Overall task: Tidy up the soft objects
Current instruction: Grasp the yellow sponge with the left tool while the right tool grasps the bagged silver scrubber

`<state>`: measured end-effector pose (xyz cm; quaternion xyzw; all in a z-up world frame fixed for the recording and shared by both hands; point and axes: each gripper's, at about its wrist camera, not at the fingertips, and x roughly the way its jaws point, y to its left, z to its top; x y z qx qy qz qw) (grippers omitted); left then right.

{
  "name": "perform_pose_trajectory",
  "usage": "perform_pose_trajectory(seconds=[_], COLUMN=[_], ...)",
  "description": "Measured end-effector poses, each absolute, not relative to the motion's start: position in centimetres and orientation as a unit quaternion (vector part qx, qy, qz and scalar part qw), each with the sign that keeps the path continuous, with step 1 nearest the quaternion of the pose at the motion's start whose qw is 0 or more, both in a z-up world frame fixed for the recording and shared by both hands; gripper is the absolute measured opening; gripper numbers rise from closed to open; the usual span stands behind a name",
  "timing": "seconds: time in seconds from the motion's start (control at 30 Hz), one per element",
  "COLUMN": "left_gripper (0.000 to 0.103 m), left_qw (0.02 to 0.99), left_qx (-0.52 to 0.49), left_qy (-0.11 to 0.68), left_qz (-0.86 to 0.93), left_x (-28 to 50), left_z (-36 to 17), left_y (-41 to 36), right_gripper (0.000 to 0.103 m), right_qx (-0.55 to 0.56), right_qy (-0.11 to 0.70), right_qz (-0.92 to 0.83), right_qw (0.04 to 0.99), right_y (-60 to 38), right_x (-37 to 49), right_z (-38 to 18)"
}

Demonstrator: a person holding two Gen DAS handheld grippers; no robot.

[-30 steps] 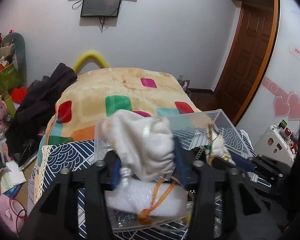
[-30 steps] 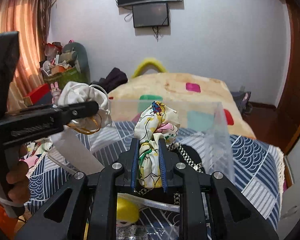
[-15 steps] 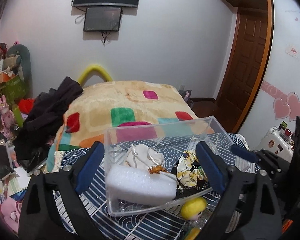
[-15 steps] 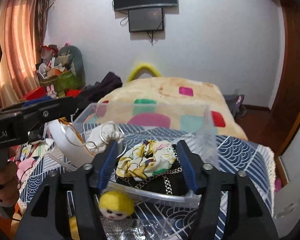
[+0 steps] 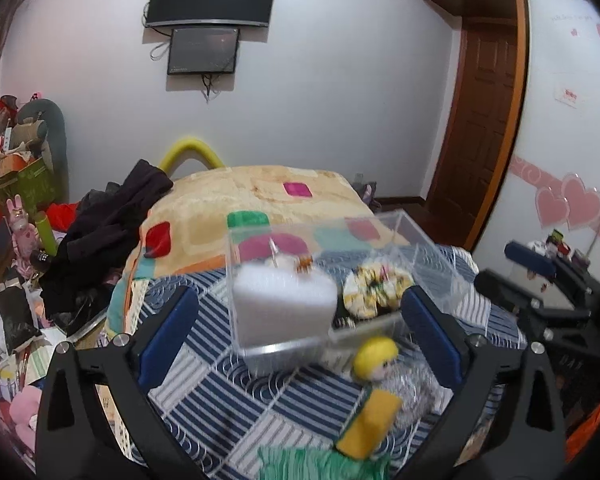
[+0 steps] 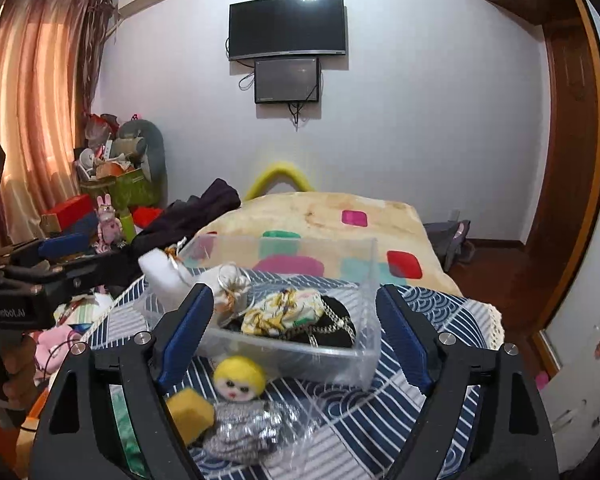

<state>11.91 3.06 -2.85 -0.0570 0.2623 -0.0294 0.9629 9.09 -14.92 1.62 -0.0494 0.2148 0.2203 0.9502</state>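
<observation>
A clear plastic box (image 5: 432, 264) (image 6: 364, 280) stands on the blue patterned cloth (image 5: 228, 396). In it lie a white foam block (image 5: 284, 304), a white drawstring pouch (image 6: 230, 286), a yellow floral scrunchie (image 5: 378, 290) (image 6: 284, 310) and a black item with a chain (image 6: 336, 328). In front of the box lie a yellow-haired doll (image 5: 374, 362) (image 6: 238, 378), a yellow sponge (image 5: 370, 422) (image 6: 190, 410) and a green fringed cloth (image 5: 320, 462). My left gripper (image 5: 296, 344) is open and empty, pulled back from the box. My right gripper (image 6: 294, 336) is open and empty above the doll.
A bed with a beige blanket with coloured squares (image 5: 260, 196) lies behind the box. Dark clothes (image 5: 112, 220) are heaped at its left. Clutter and toys fill the left floor (image 5: 16, 240). A wooden door (image 5: 488, 128) is at the right.
Both grippers opened and let go: the white pouch and the floral scrunchie dropped into the clear box. Both grippers then pulled back and away from the box.
</observation>
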Motion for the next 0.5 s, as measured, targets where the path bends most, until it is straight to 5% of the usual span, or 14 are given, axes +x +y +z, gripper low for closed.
perform_pose_trajectory(seconds=[0.5], left_gripper=[0.102], left_qw=[0.933], left_qx=[-0.058], left_qy=[0.347], left_qz=[-0.074], left_x=[10.4], left_z=[-11.1], left_y=[-0.2], right_gripper=[0.083], right_qx=[-0.069], right_qy=[0.275], right_qz=[0.215], right_qw=[0.935], right_y=[-15.2], right_x=[7.6], right_z=[-3.4])
